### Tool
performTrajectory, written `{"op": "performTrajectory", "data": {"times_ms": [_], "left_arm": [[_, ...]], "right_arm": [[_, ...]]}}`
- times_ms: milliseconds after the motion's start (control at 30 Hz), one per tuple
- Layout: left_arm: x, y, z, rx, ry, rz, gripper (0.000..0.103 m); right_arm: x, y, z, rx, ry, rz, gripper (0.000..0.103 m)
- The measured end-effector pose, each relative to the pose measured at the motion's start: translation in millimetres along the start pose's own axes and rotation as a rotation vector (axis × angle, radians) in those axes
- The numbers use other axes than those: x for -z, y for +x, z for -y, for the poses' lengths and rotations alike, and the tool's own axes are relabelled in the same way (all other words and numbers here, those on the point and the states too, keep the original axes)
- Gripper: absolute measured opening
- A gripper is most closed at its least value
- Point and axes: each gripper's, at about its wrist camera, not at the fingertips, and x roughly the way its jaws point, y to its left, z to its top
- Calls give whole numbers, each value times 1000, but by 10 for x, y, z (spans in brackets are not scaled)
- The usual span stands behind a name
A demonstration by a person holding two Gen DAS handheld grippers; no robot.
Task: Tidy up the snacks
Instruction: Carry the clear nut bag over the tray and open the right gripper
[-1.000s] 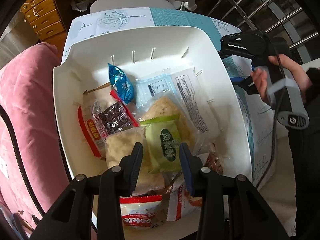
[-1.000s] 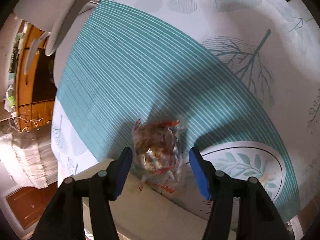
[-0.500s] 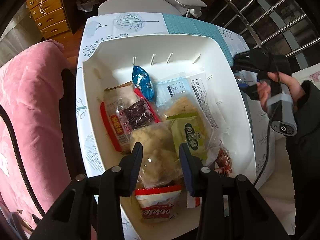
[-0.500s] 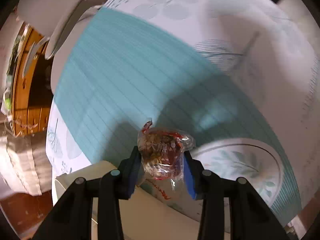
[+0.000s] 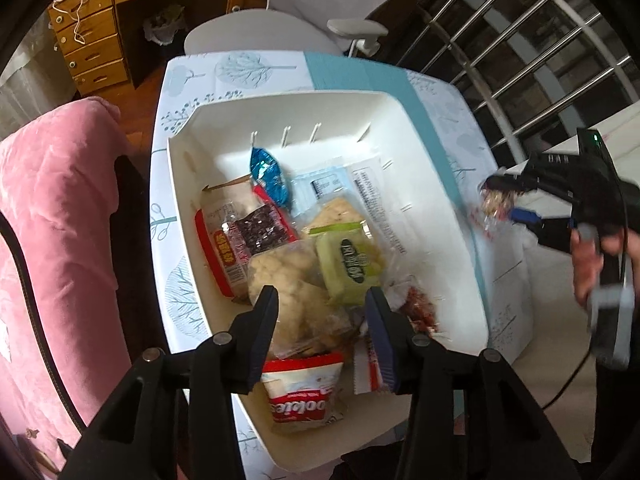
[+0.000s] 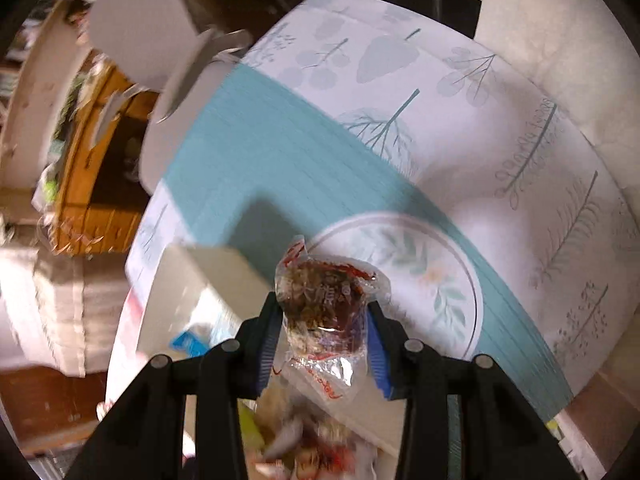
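1. Tablecloth-covered surface [image 5: 240, 68], white with grey-blue tree prints and a teal striped band; white office chair [image 5: 320, 8] and wooden drawer unit [image 5: 88, 40] behind it, pink plush seat [image 5: 52, 220] on the left.
2. Large white plastic bin [image 5: 432, 168] sits on the surface, holding mixed snack packets.
3. Inside: small blue foil packet [image 5: 268, 174], green-labelled wafer packet [image 5: 352, 264], clear bag of pale puffed pieces [image 5: 288, 292], red-edged packet with dark filling [image 5: 240, 240], red-and-white bag reading "ookies" upside down [image 5: 304, 392]. Other print too small to read.
4. Left claw [image 5: 320, 316] hovers over the bin, jaws apart, holding nothing.
5. Right claw [image 6: 322, 320] is closed on a crinkled clear wrapper of brown-red snack [image 6: 324, 296], held in the air just beyond the bin's right rim.
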Motion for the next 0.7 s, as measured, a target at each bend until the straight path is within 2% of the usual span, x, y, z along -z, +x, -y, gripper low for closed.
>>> {"op": "performTrajectory", "data": {"times_ms": [167, 267, 433, 567, 700], "left_arm": [[108, -139, 74, 44, 3, 58, 50], [159, -172, 109, 89, 4, 59, 51], [231, -269, 175, 94, -10, 89, 52], [292, -341, 285, 77, 1, 115, 58], [378, -348, 405, 65, -14, 118, 61]], "right_arm": [[383, -150, -142, -57, -161, -18, 40], [652, -161, -233, -56, -263, -43, 40], [1012, -185, -330, -80, -421, -58, 41], [1114, -298, -246, -84, -476, -14, 57], [1140, -401, -63, -51, -510, 3, 59]]}}
